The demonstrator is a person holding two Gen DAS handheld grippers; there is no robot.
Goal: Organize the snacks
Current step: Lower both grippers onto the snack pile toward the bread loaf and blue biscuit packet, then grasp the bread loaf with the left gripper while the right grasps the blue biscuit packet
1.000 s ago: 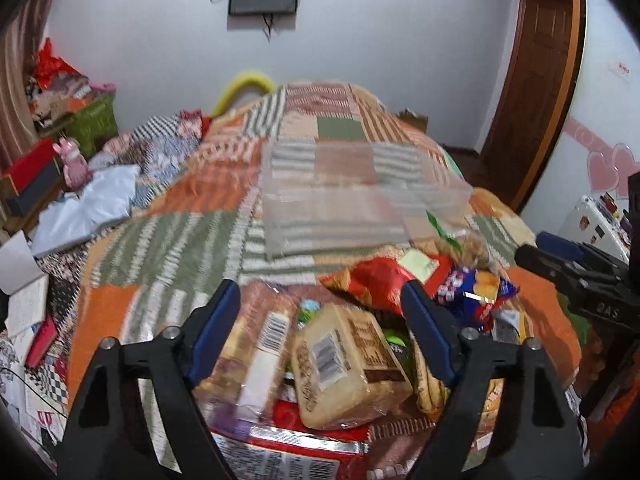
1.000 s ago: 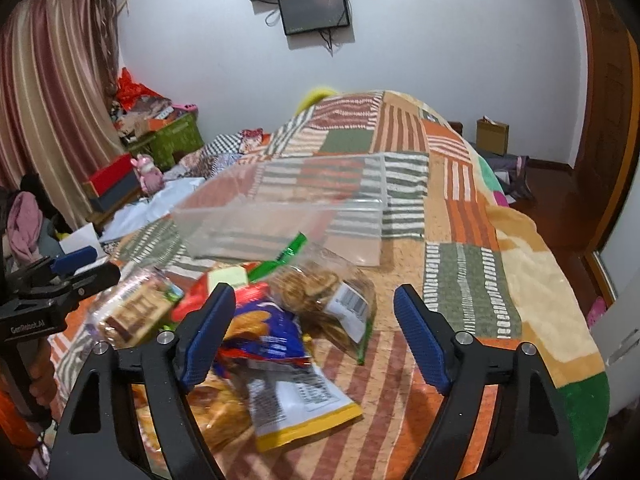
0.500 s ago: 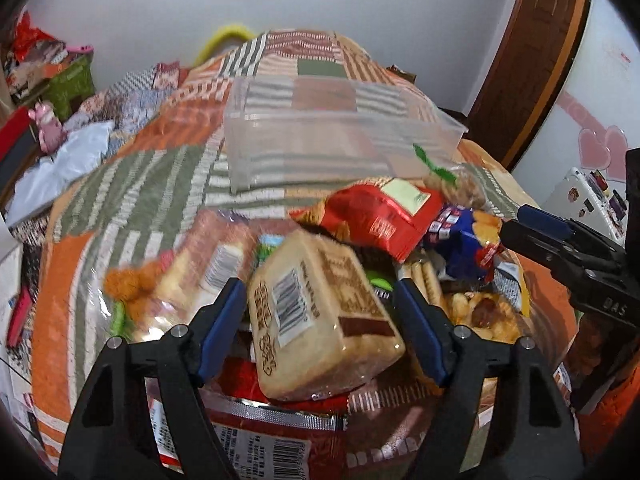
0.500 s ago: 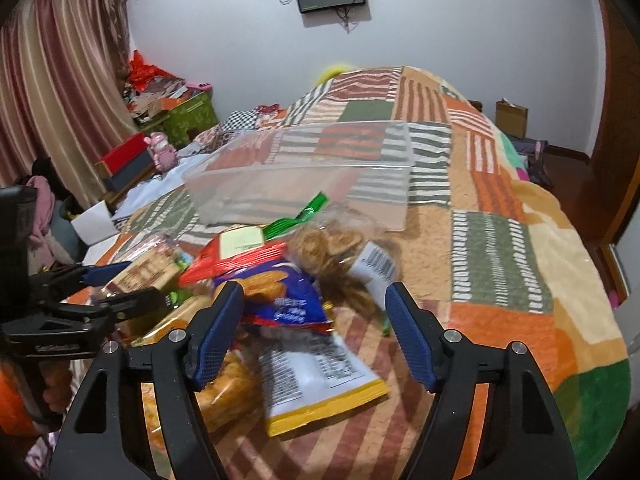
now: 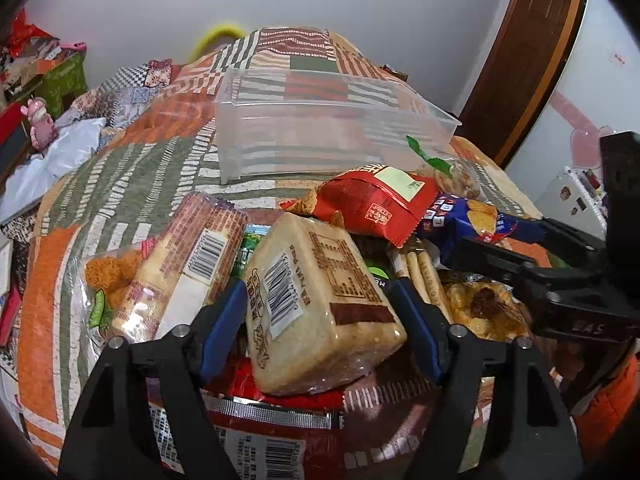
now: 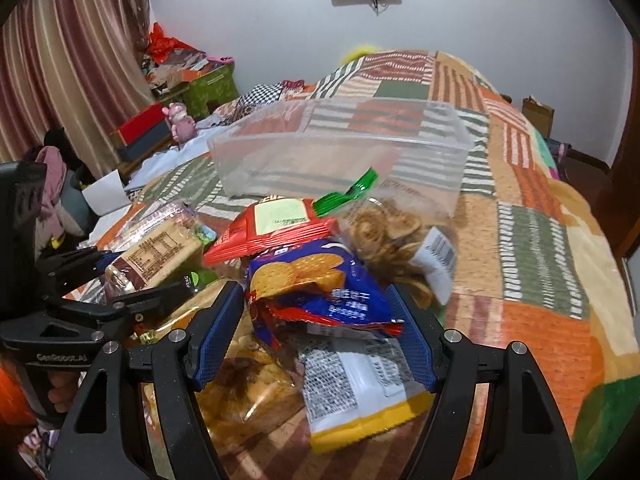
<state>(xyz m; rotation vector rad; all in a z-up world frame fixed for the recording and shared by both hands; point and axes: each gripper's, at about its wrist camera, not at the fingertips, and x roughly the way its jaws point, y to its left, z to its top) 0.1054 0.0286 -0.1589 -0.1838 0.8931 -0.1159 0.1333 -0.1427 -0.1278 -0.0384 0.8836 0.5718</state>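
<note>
A pile of snack packs lies on the patchwork bed. My left gripper [image 5: 320, 300] has its jaws around a beige cracker pack with a barcode [image 5: 316, 292], pads close to or touching its sides. My right gripper [image 6: 316, 324] straddles a blue biscuit bag [image 6: 320, 288], pads at its sides. A red pouch [image 5: 372, 204] [image 6: 276, 228], a clear bag of ring snacks [image 6: 392, 232] and a long wafer pack [image 5: 192, 260] lie around them. A clear plastic bin [image 5: 320, 128] [image 6: 340, 152] stands behind the pile, nothing inside.
The bedspread [image 6: 540, 240] stretches right and back. A yellow-edged white pack [image 6: 360, 392] and a bag of golden snacks [image 6: 244, 392] lie under my right gripper. Boxes and a pink toy [image 6: 180, 120] sit at the left; a wooden door [image 5: 516, 60] at the right.
Both grippers moved down and forward into the pile and their jaws narrowed: the left around the beige cracker pack, the right around the blue biscuit bag.
</note>
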